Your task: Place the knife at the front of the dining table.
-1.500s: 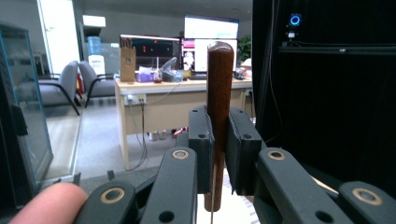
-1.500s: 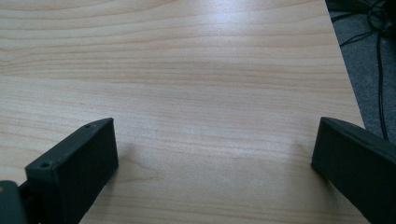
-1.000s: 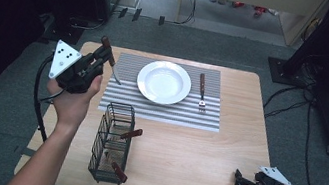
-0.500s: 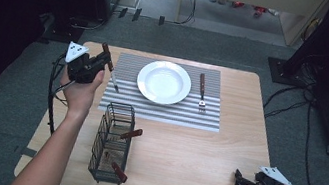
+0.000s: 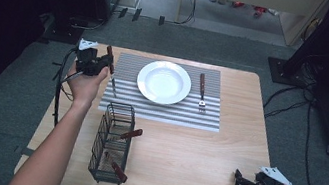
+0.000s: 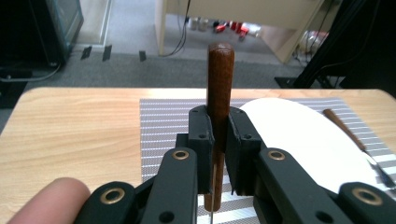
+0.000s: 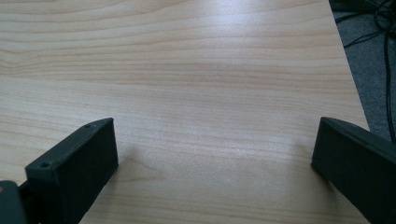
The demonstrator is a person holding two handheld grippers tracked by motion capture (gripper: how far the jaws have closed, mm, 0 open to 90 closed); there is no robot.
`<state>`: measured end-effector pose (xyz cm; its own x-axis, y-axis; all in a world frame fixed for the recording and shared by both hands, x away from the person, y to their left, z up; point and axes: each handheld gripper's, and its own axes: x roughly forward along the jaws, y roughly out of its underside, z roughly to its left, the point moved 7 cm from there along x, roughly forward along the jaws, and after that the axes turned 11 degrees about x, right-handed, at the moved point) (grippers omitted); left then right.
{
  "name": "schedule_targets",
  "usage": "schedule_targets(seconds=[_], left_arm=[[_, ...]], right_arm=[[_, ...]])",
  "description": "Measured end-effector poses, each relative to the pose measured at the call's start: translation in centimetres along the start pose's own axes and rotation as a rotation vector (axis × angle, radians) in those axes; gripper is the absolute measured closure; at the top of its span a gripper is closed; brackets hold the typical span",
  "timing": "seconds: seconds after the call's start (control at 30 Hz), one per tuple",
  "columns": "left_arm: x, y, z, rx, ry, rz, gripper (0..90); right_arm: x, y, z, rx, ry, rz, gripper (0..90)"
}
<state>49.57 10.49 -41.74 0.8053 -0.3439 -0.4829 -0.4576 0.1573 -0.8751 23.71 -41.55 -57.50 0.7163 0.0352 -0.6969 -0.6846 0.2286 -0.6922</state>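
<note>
Pale wooden table (image 5: pixel 181 161), fine straight grain. Rectangular placemat (image 5: pixel 169 113) striped grey and white along its length. Round plate (image 5: pixel 164 82) plain white. Black wire basket (image 5: pixel 109 164). Utensil (image 6: pixel 219 88) in the black left gripper (image 6: pixel 219 135): reddish-brown wooden handle, silver metal end. Fork (image 5: pixel 201 92) on the placemat: same brown handle, silver tines. Floor (image 5: pixel 12 112) grey carpet.

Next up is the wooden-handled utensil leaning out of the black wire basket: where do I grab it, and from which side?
Grip the brown wooden handle where it pokes out past the black wire basket, coming from above on the basket's right. It leans clear of the wires there; its metal end sits inside.
</note>
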Motion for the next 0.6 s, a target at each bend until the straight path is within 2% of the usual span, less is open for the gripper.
schedule_targets(seconds=[0.07,0.1,0.13,0.23,0.27,0.33,0.37,0.4,0.5,0.53,0.57,0.6], left_arm=[[0.5,0.1,0.1,0.002,0.001,0.016,82.7],[1.5,0.1,0.2,0.000,0.010,0.050,82.8],[1.5,0.1,0.2,0.000,0.010,0.050,82.8],[3.0,-0.1,0.6,-0.023,0.025,0.099,82.7],[3.0,-0.1,0.6,-0.023,0.025,0.099,82.7],[4.1,-0.4,0.7,-0.025,0.037,0.127,82.8],[4.1,-0.4,0.7,-0.025,0.037,0.127,82.8],[4.9,-0.5,0.8,-0.028,0.046,0.140,82.7],[6.4,-0.3,1.0,-0.046,0.045,0.130,82.7],[6.4,-0.3,1.0,-0.046,0.045,0.130,82.7],[7.4,-0.2,1.1,-0.046,0.062,0.119,82.8],[7.4,-0.2,1.1,-0.046,0.062,0.119,82.8]], right_arm=[[0.0,0.0,0.0,0.002,-0.003,0.000,0.1],[0.0,0.0,0.0,0.006,-0.007,-0.002,0.1],[0.0,0.0,0.0,0.006,-0.007,-0.002,0.1],[-0.1,0.0,-0.1,0.010,-0.011,-0.002,0.1],[-0.1,0.0,0.0,0.009,-0.011,-0.002,0.1],[-0.1,0.0,0.0,0.006,-0.009,-0.002,0.1],[0.0,0.0,0.0,0.004,-0.007,-0.001,0.1],[0.0,0.0,0.0,0.003,-0.004,-0.001,0.1],[0.0,0.0,0.0,0.003,-0.006,0.000,0.1],[0.0,0.0,0.0,0.003,-0.006,0.000,0.1],[-0.1,0.0,0.0,0.009,-0.012,-0.002,0.1],[-0.1,0.0,-0.1,0.009,-0.013,-0.003,0.1]])
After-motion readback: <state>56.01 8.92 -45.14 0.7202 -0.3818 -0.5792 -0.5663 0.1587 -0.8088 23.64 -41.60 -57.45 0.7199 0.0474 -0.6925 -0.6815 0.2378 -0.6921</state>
